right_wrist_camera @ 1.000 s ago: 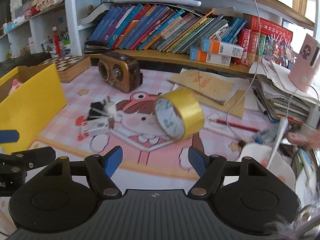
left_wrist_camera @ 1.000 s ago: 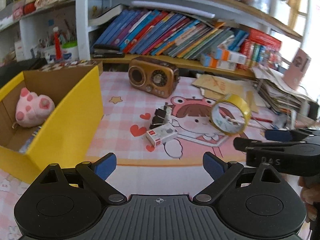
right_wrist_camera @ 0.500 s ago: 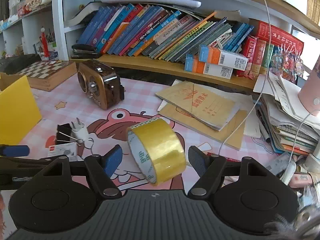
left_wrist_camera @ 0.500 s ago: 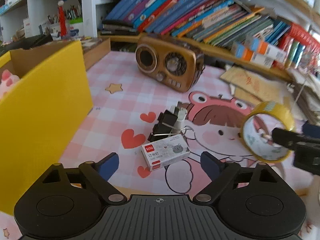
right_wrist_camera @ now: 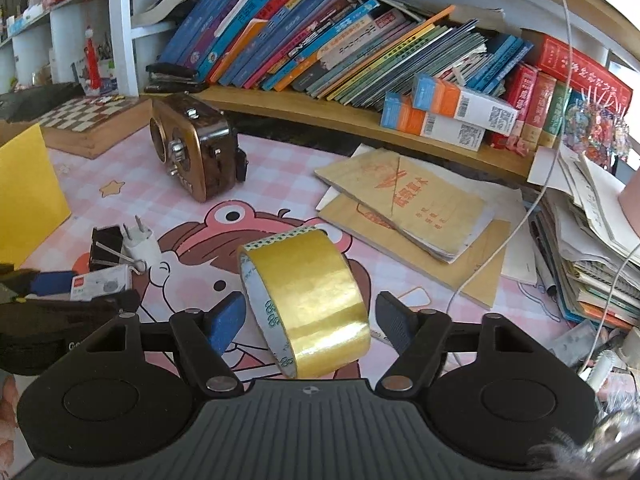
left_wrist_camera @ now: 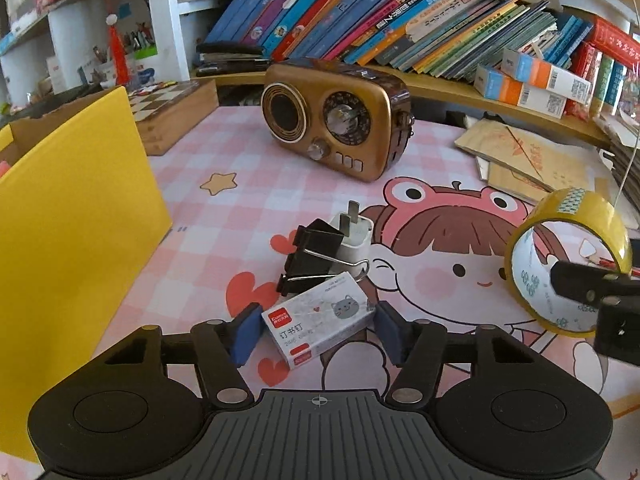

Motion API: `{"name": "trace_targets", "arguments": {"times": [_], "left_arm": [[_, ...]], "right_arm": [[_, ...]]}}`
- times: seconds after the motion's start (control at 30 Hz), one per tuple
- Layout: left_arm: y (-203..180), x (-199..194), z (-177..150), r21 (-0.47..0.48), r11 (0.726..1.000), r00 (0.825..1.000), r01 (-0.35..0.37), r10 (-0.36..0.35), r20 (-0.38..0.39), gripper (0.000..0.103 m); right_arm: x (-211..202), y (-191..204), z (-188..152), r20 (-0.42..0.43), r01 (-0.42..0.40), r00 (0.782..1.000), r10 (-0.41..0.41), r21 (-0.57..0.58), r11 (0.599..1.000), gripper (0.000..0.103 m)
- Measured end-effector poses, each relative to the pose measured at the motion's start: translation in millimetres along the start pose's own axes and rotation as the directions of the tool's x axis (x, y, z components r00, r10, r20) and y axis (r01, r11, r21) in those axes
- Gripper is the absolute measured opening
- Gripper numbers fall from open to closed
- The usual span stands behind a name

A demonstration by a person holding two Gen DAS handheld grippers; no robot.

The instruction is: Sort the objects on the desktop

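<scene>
Sorting barely underway: left gripper (left_wrist_camera: 316, 332) jaws closing around staple box (left_wrist_camera: 319, 325), right gripper (right_wrist_camera: 306, 322) jaws narrowing on tape roll (right_wrist_camera: 306, 300); binder clip (left_wrist_camera: 310, 258) and plug adapter (left_wrist_camera: 354, 236) wait at twelve o'clock.

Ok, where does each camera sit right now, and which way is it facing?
Left wrist: on the left tool, looking down the desk toward the radio; its blue pads flank the staple box, jaws just closing; right tool's finger at right edge.
Right wrist: on the right tool, facing the bookshelf; pads either side of the yellow tape roll, jaws just closing, gaps visible.
Shared: tape roll, staple box, radio, binder clip.
</scene>
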State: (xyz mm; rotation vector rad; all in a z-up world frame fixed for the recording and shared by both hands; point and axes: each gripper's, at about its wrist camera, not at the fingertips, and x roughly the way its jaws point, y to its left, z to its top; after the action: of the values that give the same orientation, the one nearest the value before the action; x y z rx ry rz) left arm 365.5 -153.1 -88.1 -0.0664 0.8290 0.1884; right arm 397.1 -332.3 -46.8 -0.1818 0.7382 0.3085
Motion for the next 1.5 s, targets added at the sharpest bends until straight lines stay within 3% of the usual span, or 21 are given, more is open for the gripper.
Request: {"name": "trace_targets", "arguments": {"times": [0.07,0.13,0.53,0.87,1.5], "left_arm": [[1.7,-0.2,-0.6,0.011,1.000,1.000,0.012,-0.012,0.003,0.059],[5.6,-2.2,-2.2,0.006,1.000,1.000,0.018,-0.018,0.001,0.059],[30.6,-64.7,-7.0,-0.007,0.995,0.990,0.100,-0.099,0.099,0.059],[57.1,-109.8,-25.5,-0.044,0.985,0.979,0.164,-0.157,0.131,0.059],[116.6,-177.4,-72.7,-0.102,0.975,0.968,0.199,-0.179,0.179,0.059]], "right_arm": [[0.4,1.1,0.4,0.003,0.008,1.000,-0.008,-0.011,1.000,0.061],[-1.7,1.3,1.1,0.018,0.013,1.000,-0.012,-0.032,0.999,0.040],[-25.2,1.5,-0.1,0.022,-0.049,0.999,0.048,0.063,0.997,0.037],[-62.1,23.9,-9.3,0.029,-0.074,0.997,0.072,0.086,0.994,0.036],[-115.2,79.8,-55.2,-0.022,-0.095,0.995,0.097,0.094,0.991,0.036]]}}
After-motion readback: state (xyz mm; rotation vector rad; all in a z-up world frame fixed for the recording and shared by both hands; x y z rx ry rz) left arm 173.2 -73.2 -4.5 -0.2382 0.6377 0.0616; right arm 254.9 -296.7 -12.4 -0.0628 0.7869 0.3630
